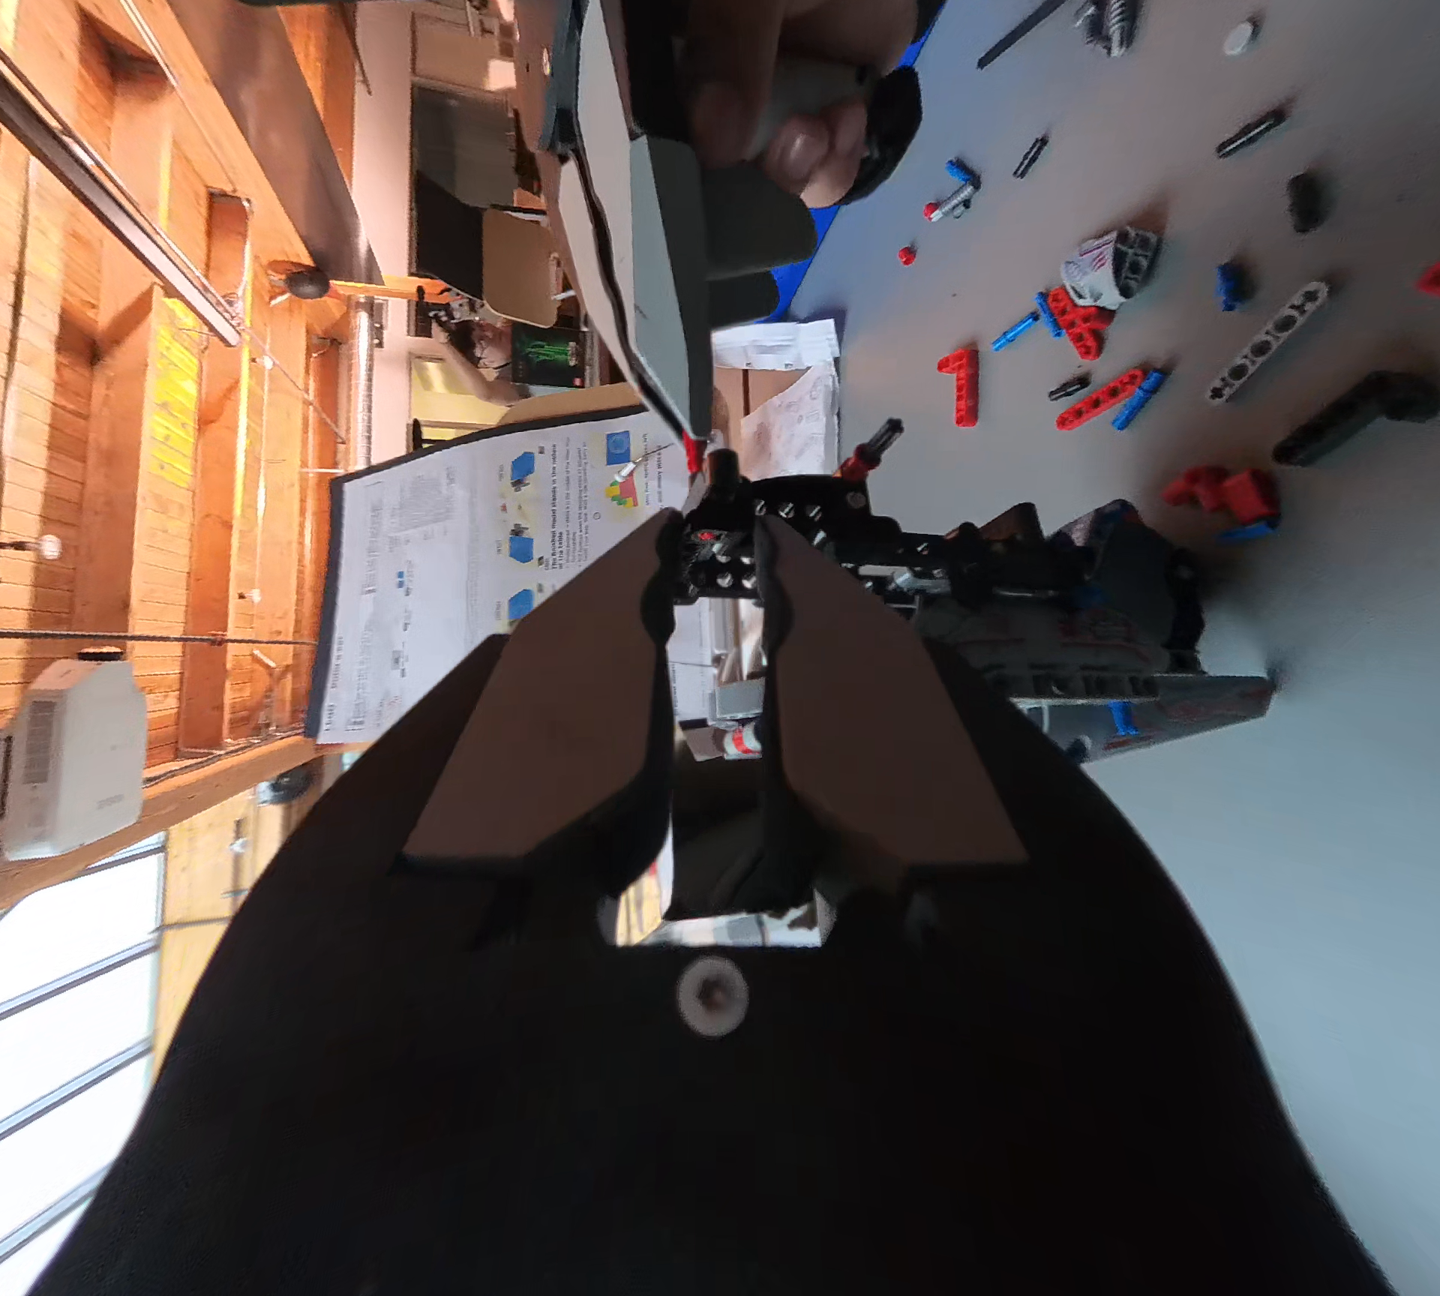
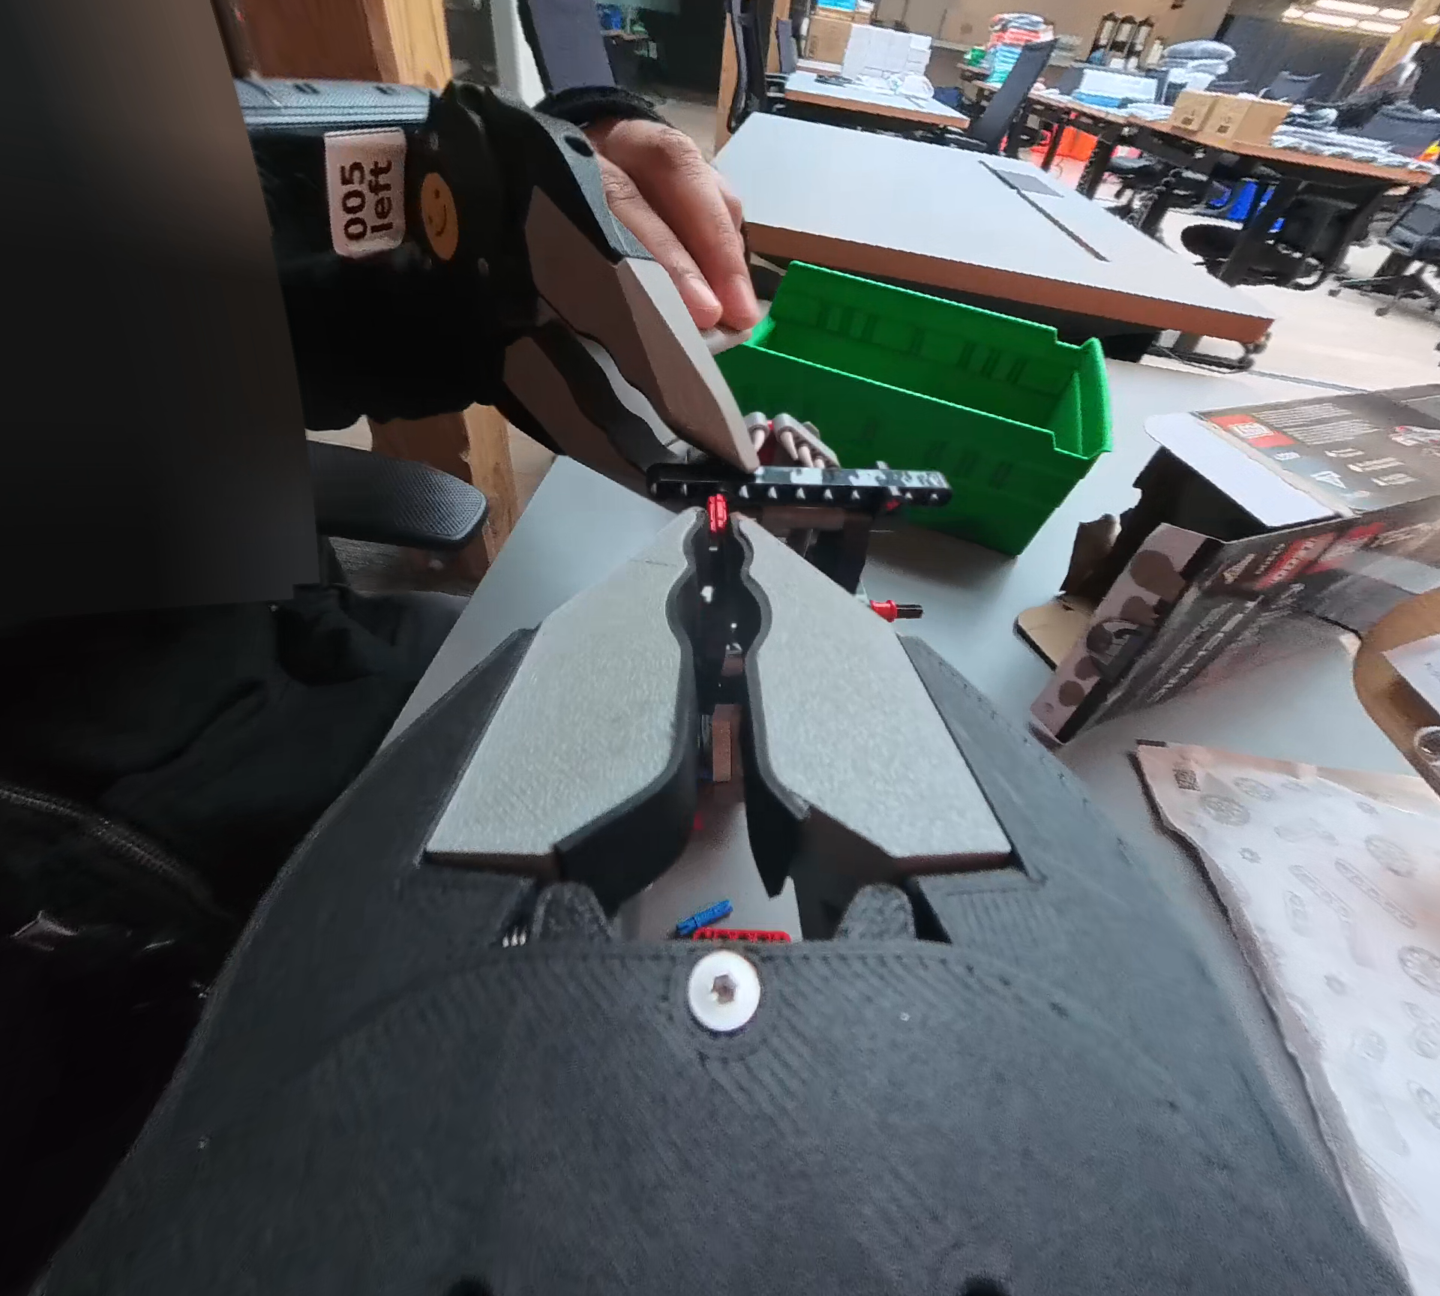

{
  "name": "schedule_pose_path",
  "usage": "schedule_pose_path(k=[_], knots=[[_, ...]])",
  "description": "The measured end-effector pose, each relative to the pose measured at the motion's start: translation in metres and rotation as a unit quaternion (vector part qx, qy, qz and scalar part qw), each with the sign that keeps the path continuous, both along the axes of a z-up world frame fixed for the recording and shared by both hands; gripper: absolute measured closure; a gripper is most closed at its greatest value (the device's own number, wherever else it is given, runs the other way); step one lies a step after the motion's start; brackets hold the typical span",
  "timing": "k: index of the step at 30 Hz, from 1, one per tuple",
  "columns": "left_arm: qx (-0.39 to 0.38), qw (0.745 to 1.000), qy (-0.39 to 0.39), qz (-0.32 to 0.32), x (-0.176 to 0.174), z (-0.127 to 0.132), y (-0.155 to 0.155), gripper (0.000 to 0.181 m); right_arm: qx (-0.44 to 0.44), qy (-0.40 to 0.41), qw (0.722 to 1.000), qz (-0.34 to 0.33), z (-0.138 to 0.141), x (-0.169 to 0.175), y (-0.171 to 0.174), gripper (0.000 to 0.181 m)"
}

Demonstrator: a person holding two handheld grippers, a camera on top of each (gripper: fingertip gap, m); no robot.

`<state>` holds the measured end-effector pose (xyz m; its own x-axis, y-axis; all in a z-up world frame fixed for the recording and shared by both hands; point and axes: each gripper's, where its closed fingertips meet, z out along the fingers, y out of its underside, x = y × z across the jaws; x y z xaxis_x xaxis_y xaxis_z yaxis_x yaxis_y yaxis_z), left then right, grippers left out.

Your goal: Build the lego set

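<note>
Two grippers at black lego model (image 1: 1013, 596): left gripper (image 1: 713, 542) clamps black beam (image 2: 795, 482); right gripper (image 2: 717, 526) pinches red pin (image 2: 717, 509).

The partly built model (image 1: 1091, 620) stands on the tabletop (image 1: 1325, 947), with loose pieces (image 1: 1091, 355) scattered on the tabletop beside it. In the right wrist view, a long beam (image 2: 802, 479) at the model's top lies crosswise just past the right gripper (image 2: 721, 526). Behind the beam sits a bin (image 2: 935, 417). An opened box (image 2: 1247, 557) lies to the right, and a paper bag (image 2: 1309, 908) lies nearer, also right. The instruction booklet (image 1: 436, 557) stands propped beyond the model.
</note>
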<state>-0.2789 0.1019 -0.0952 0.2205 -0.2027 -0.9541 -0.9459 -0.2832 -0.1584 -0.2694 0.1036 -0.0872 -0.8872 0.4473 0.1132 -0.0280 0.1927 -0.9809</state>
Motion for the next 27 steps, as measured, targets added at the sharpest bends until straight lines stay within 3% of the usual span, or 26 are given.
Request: schedule_pose_path(k=[7, 17, 27], knots=[[0.018, 0.996, -0.082, -0.02, 0.007, 0.007, -0.002, 0.16, 0.004, -0.007, 1.0, 0.001, -0.006, -0.005, 0.002, 0.181], [0.036, 0.997, -0.037, -0.055, 0.014, 0.001, 0.001, 0.168, -0.001, -0.014, 1.0, 0.017, -0.004, -0.005, 0.002, 0.181], [0.076, 0.994, -0.055, -0.052, 0.01, 0.002, 0.003, 0.168, -0.002, -0.006, 1.0, -0.001, 0.0, 0.001, -0.001, 0.181]])
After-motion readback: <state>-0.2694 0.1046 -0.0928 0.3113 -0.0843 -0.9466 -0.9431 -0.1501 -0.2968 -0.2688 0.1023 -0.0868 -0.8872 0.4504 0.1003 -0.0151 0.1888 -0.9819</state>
